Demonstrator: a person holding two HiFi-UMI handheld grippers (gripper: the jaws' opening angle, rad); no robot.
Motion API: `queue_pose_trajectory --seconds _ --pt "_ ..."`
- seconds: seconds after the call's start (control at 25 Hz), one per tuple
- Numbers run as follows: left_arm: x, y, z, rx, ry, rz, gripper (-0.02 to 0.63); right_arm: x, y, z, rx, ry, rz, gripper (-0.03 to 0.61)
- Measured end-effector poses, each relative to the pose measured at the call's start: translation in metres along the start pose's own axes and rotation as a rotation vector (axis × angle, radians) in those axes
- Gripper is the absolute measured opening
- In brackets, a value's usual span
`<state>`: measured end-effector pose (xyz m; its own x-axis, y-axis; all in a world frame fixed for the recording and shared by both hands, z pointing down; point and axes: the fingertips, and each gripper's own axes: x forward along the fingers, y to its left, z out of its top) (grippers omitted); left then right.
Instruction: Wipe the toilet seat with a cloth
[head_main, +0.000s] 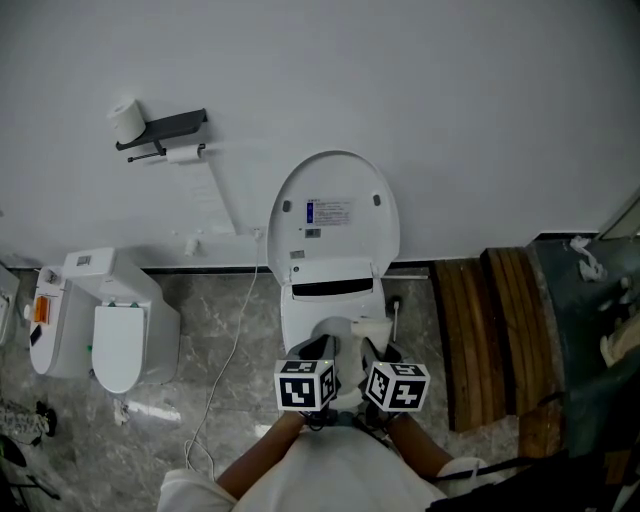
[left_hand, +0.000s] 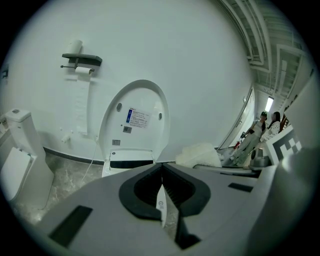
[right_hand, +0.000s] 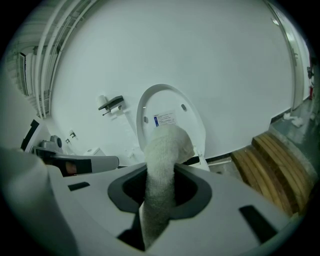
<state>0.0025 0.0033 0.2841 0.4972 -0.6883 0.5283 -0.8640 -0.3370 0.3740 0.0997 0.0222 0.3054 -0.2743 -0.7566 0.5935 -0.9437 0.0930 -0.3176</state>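
Risked letting the cloth (right_hand: 162, 165), pinched at one end by the right tongs (right_hand: 159, 200), slip free mid-wipe on the toilet (head_main: 305, 320), with the left tongs (left_hand: 162, 192) pressed together.

Grey marbled floor (head_main: 200, 300), white toilet (head_main: 320, 315), second white unit left (head_main: 120, 340), wooden slats right (head_main: 480, 330)
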Motion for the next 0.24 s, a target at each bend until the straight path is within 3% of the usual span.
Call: queue_pose_trajectory --seconds 0.24 --pt "-0.0019 -0.0088 -0.0016 0.007 0.0 -0.001 0.014 -0.007 -0.0058 -0.003 0.003 0.0 0.001 0.087"
